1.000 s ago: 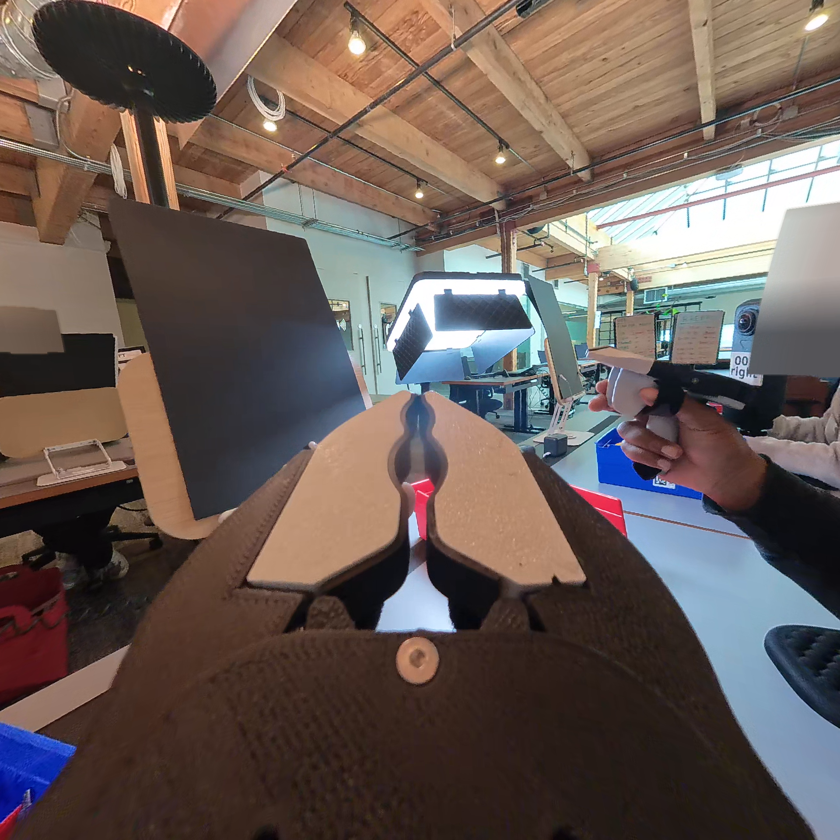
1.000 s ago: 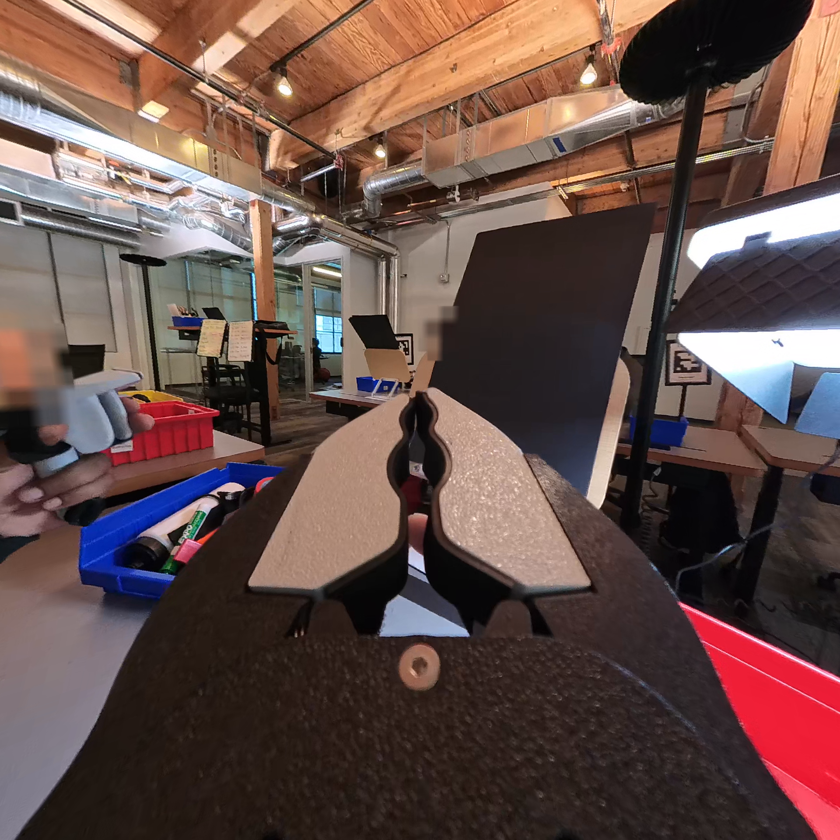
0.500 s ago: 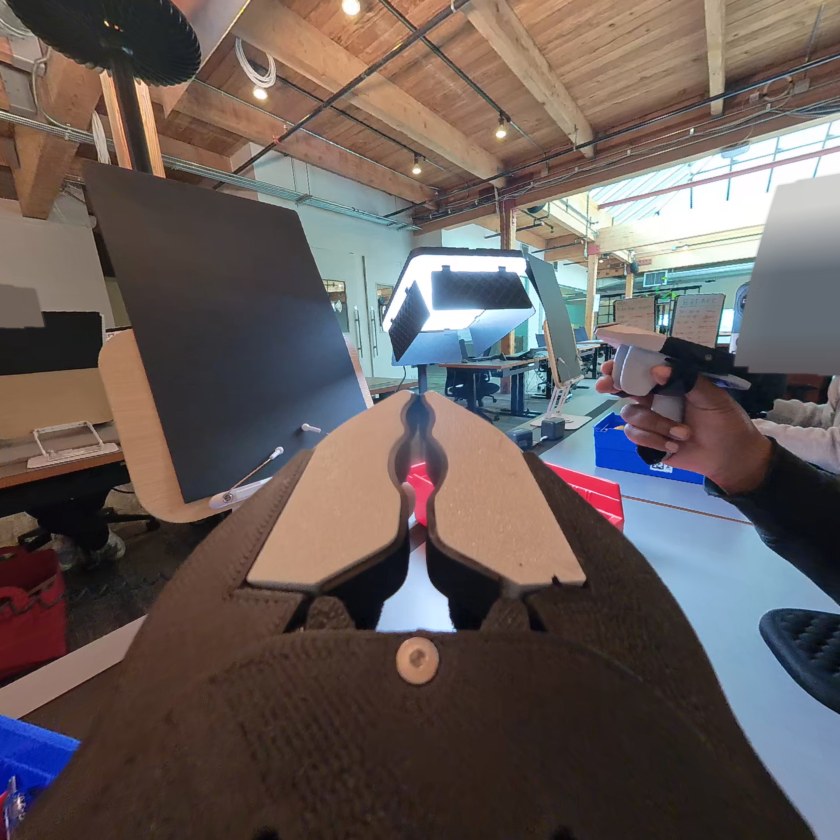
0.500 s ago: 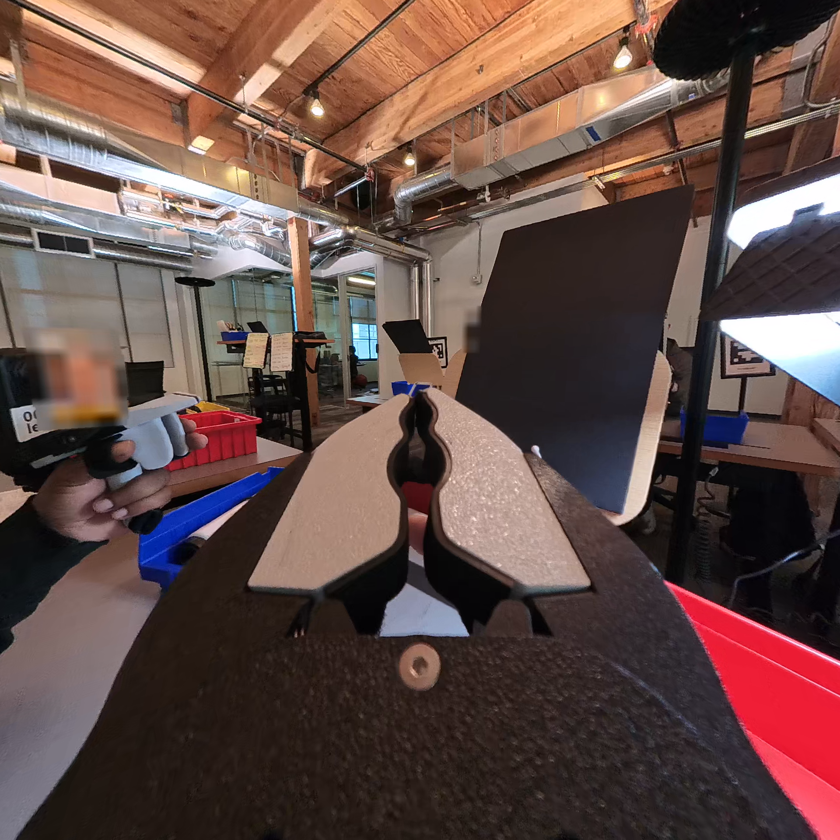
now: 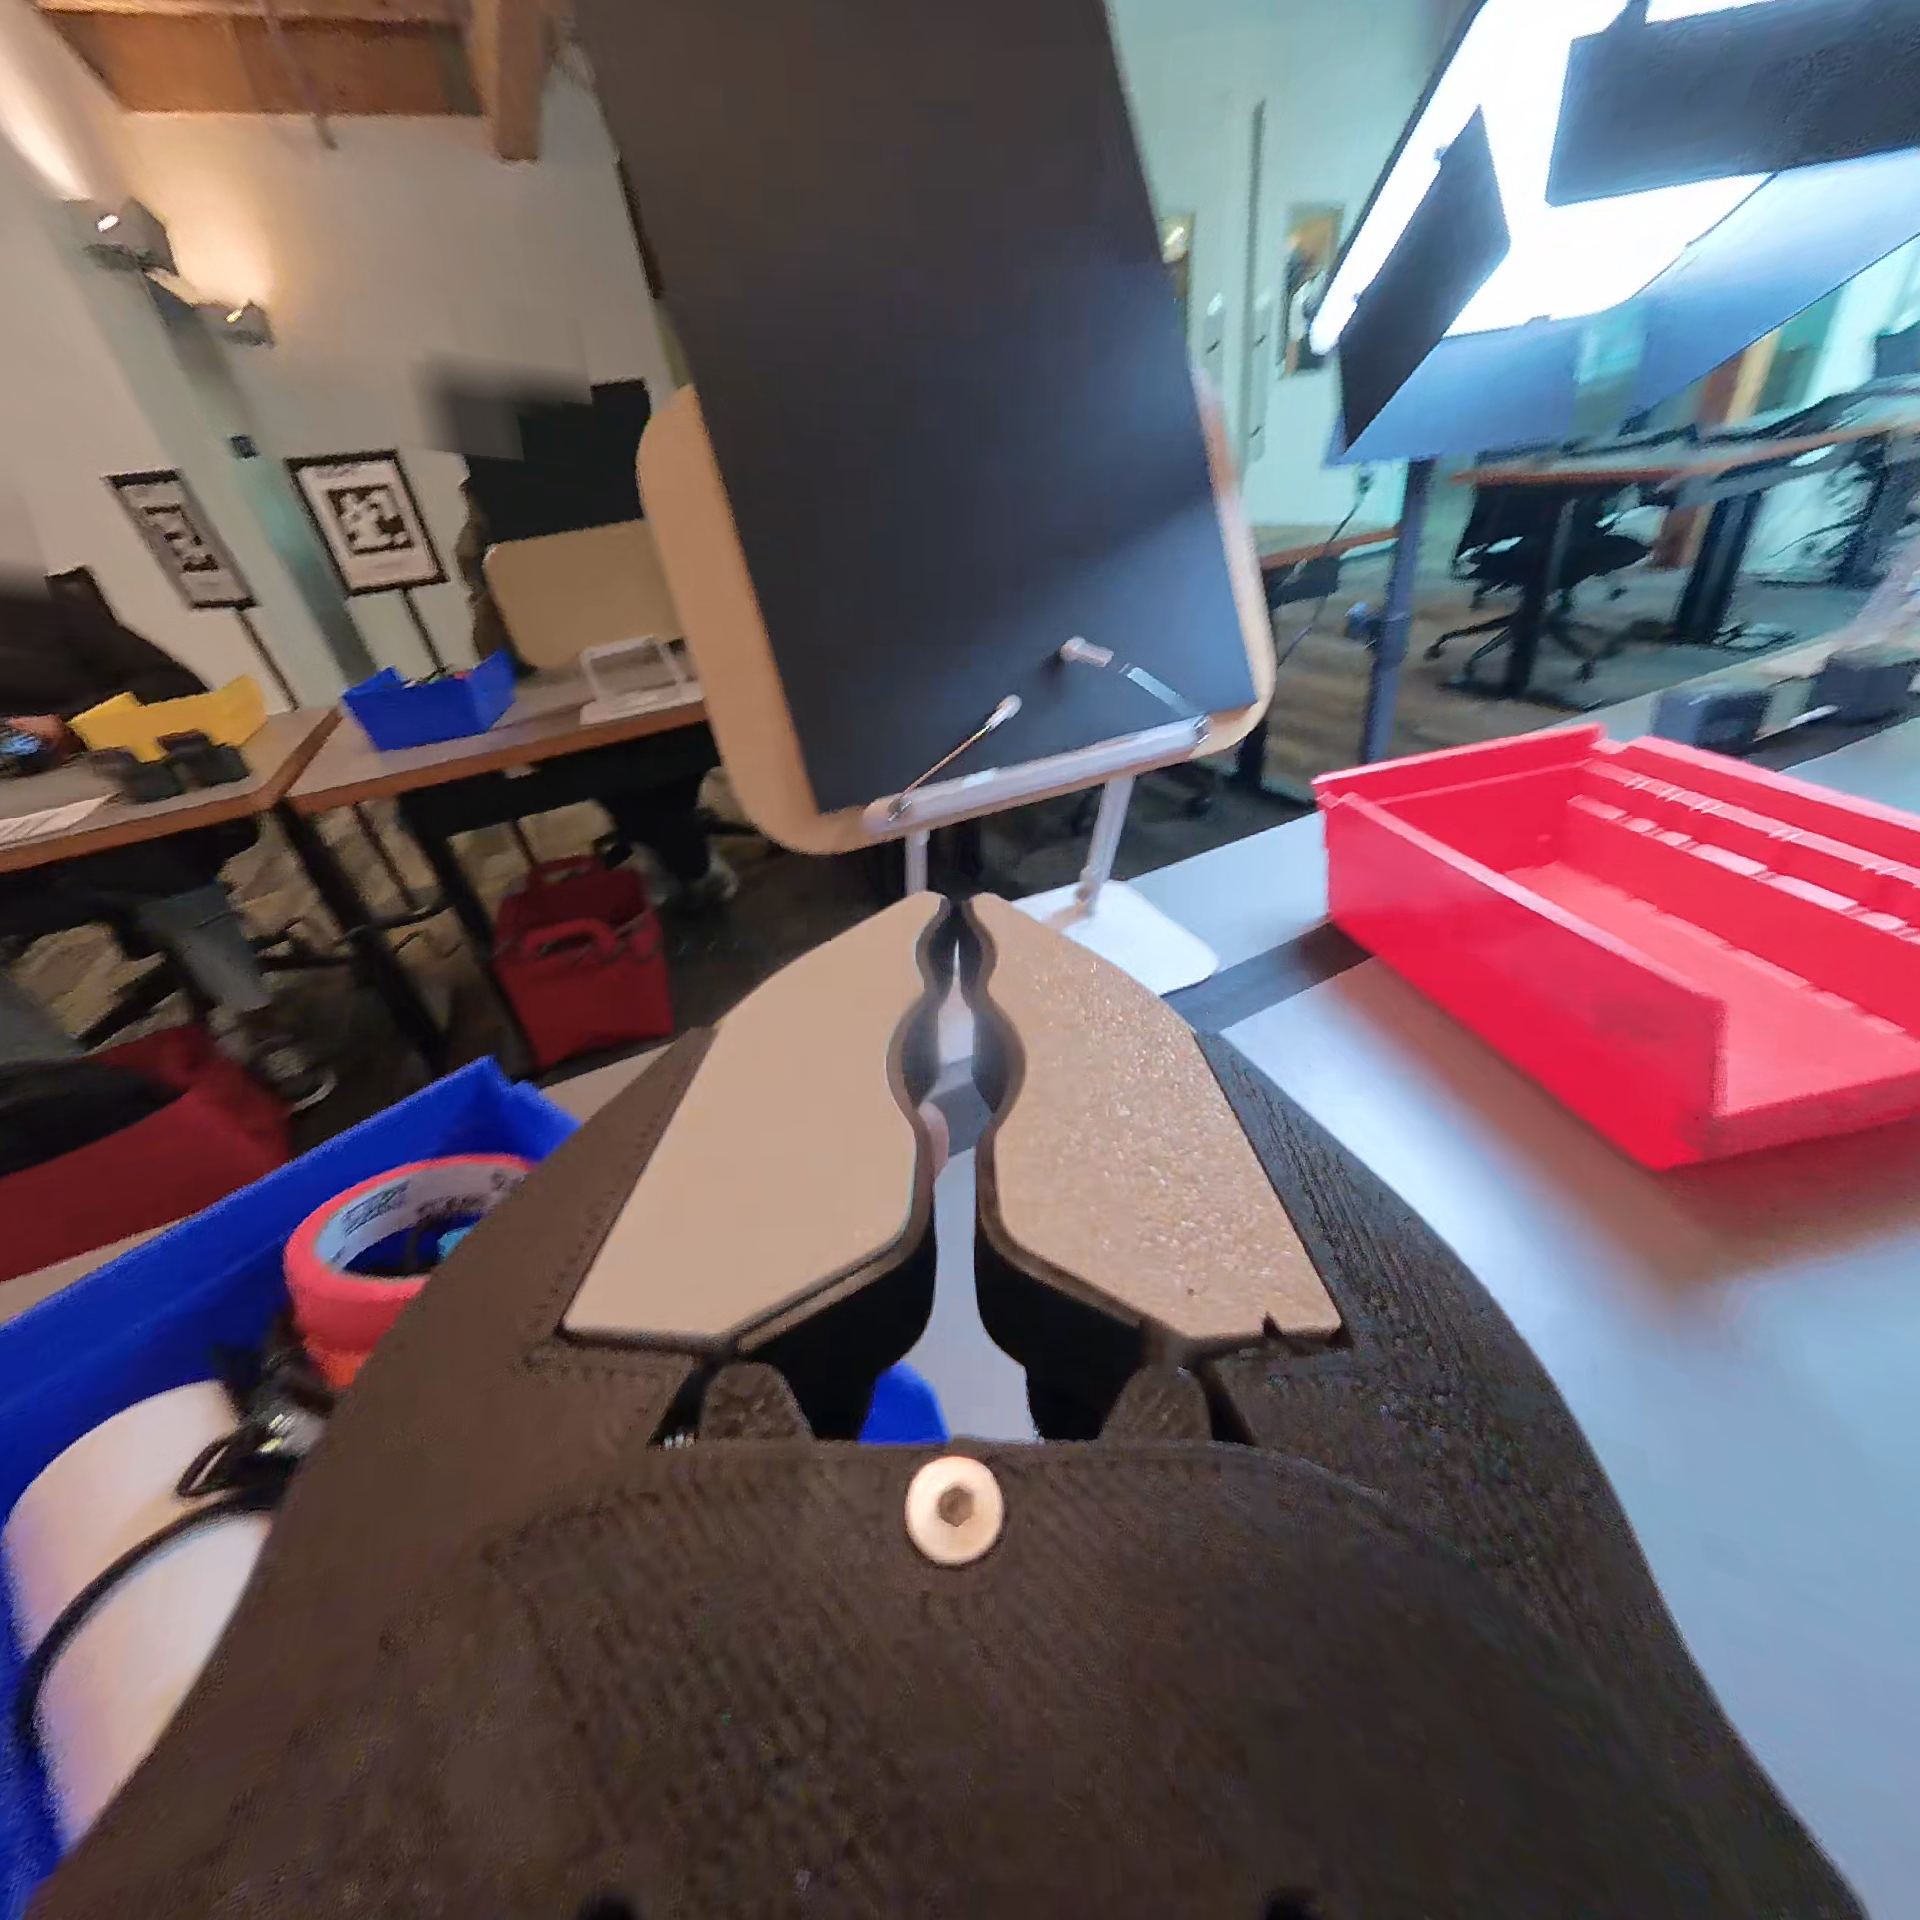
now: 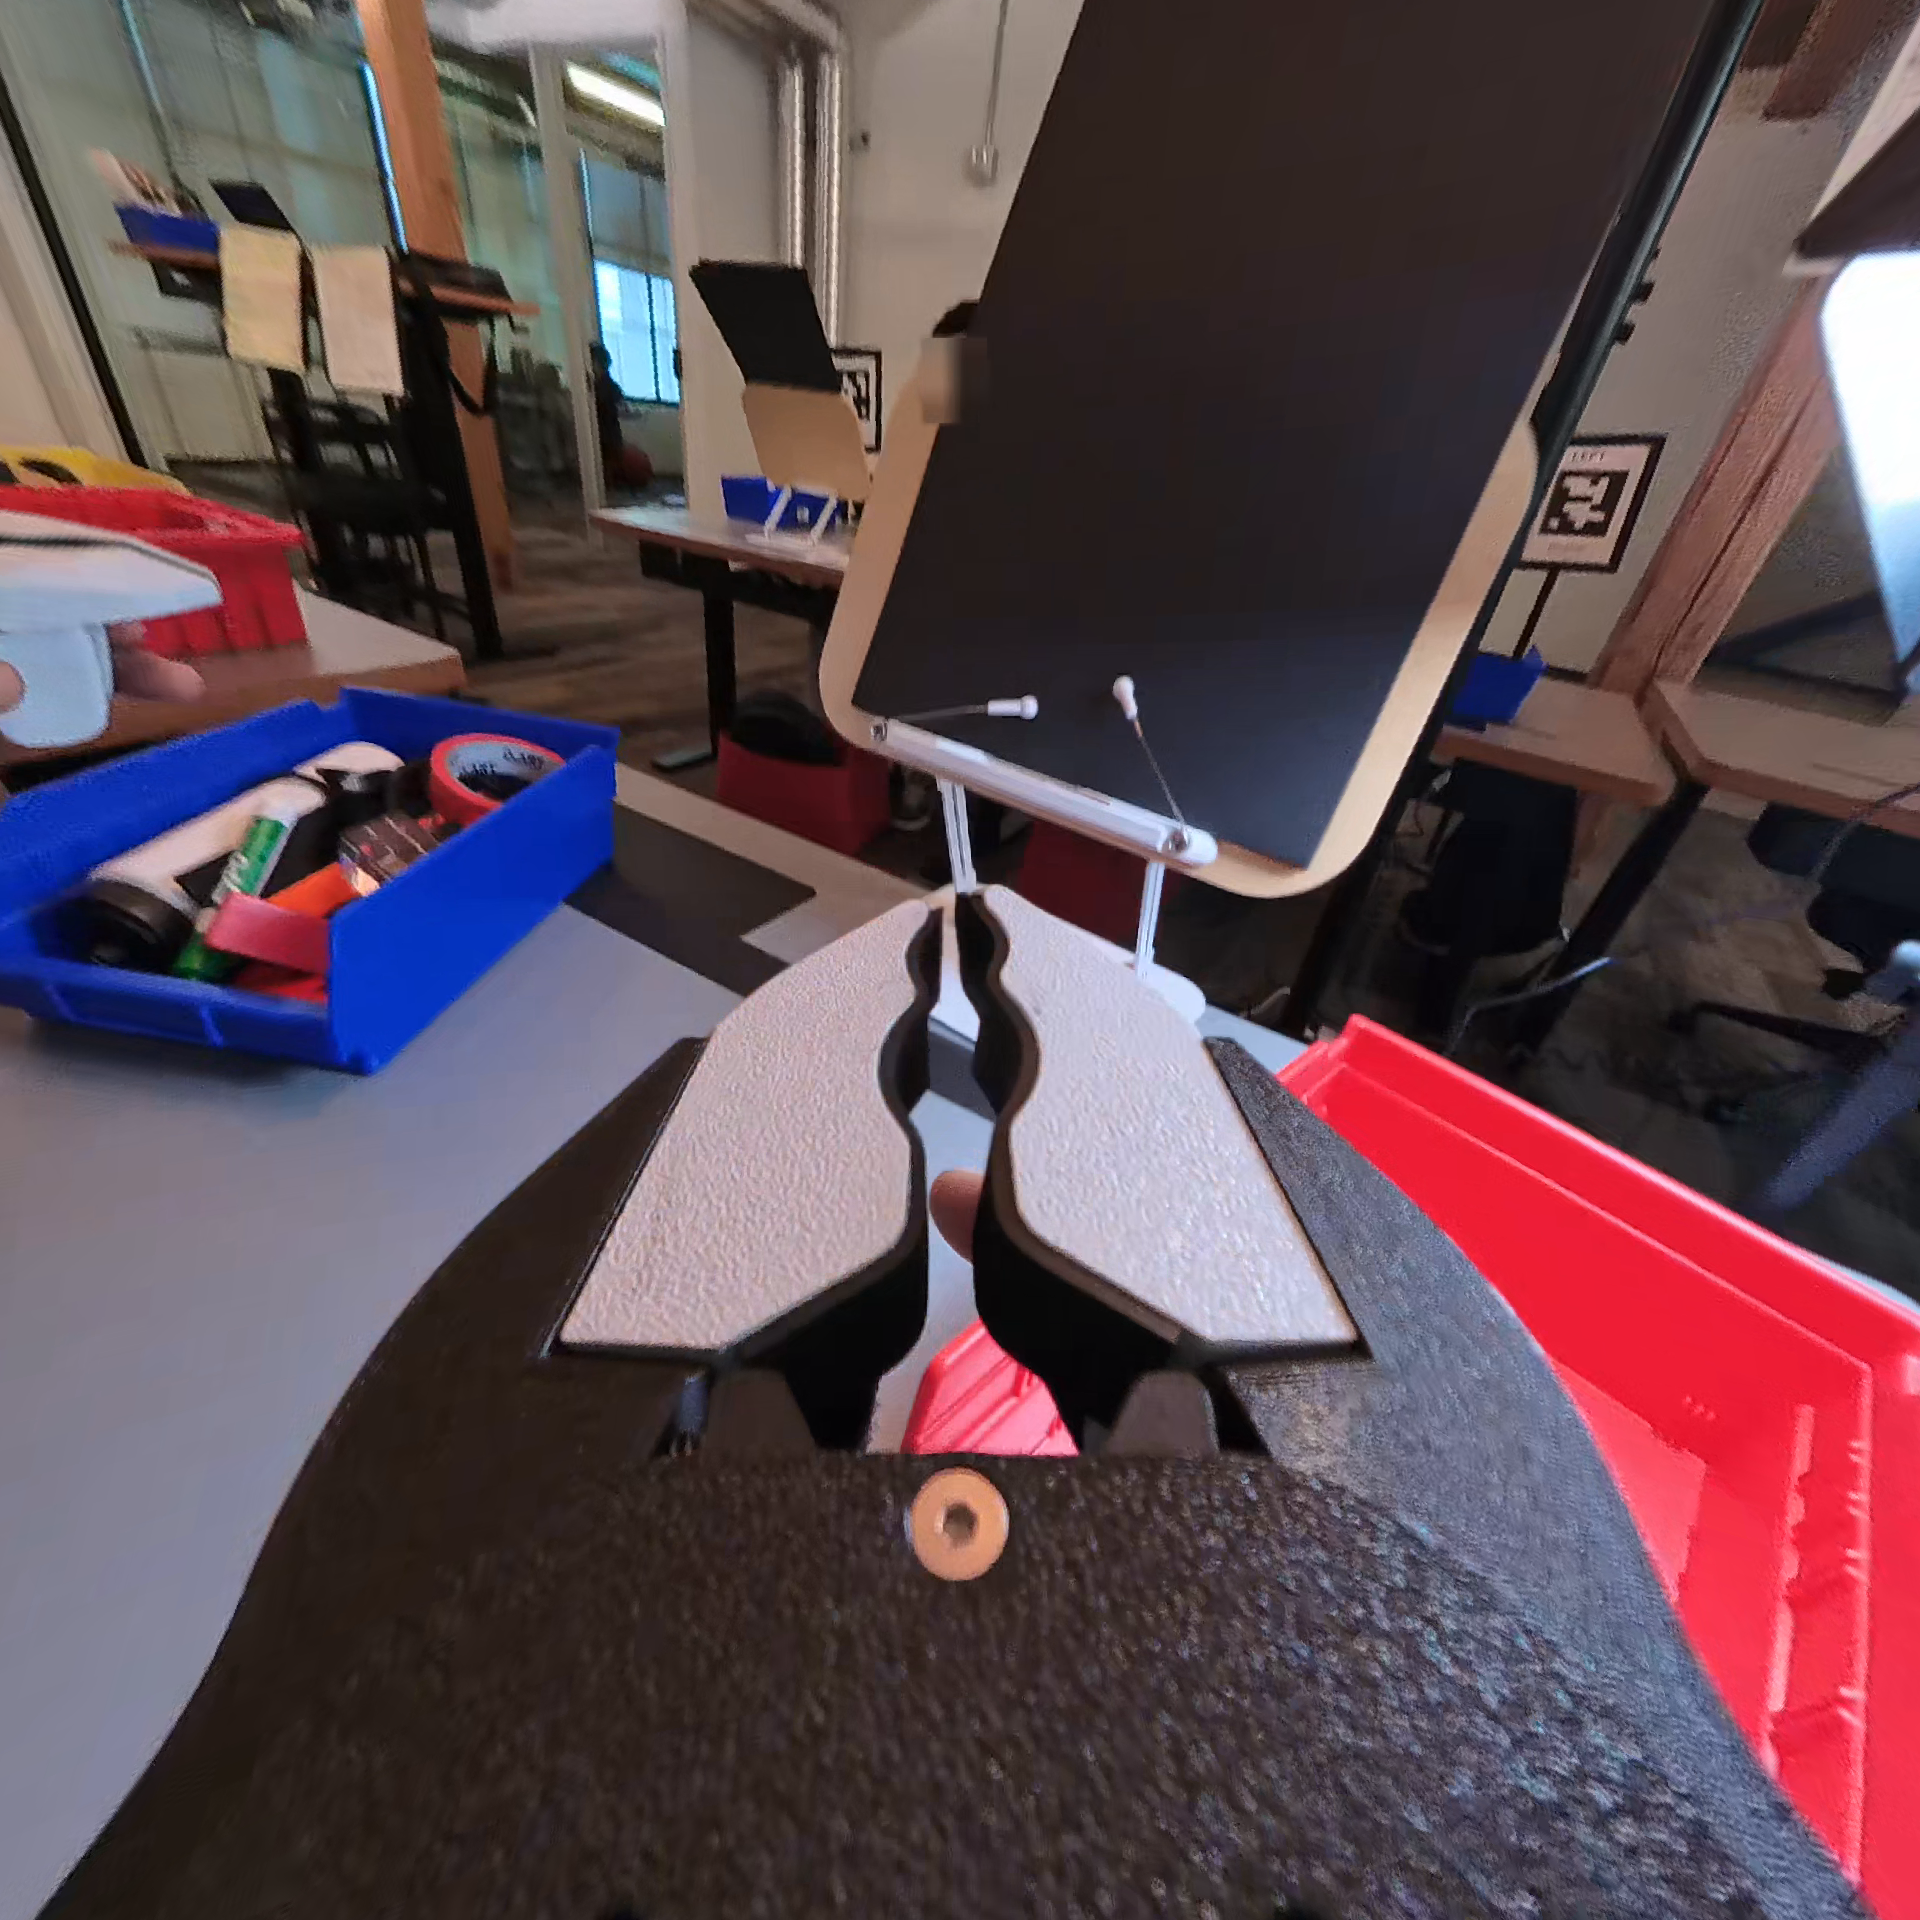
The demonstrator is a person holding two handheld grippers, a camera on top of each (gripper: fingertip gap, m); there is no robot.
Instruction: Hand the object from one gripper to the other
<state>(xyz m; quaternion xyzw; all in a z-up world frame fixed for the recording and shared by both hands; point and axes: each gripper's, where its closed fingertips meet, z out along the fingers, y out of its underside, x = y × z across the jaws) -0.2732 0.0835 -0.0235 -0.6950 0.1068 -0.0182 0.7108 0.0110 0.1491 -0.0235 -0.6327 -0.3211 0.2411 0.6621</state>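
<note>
My left gripper (image 5: 956, 914) is shut and empty, held above the grey table (image 5: 1558, 1403) beside the near corner of a blue bin (image 5: 156, 1340). That bin holds a pink tape roll (image 5: 400, 1226), a white cylinder (image 5: 114, 1558) and other small items. My right gripper (image 6: 951, 916) is shut and empty, over the table between the blue bin (image 6: 436, 914) and an empty red bin (image 6: 1558, 1247). The right wrist view shows the blue bin's load: a tape roll (image 6: 488, 769), a green marker (image 6: 244, 857) and red pieces. The left gripper (image 6: 62, 623) shows blurred at that view's left edge.
The empty red bin (image 5: 1621, 935) lies at the right of the table in the left wrist view. A black board on a white stand (image 6: 1174, 468) stands at the table's far edge. Behind it are a light panel (image 5: 1558, 187), desks and chairs. Spacing between my two grippers at the tips: around 30 cm.
Both views have tipped down from the room toward the table. The left gripper has swung left over the blue bin. The right gripper has come down between the two bins. Both have stayed shut.
</note>
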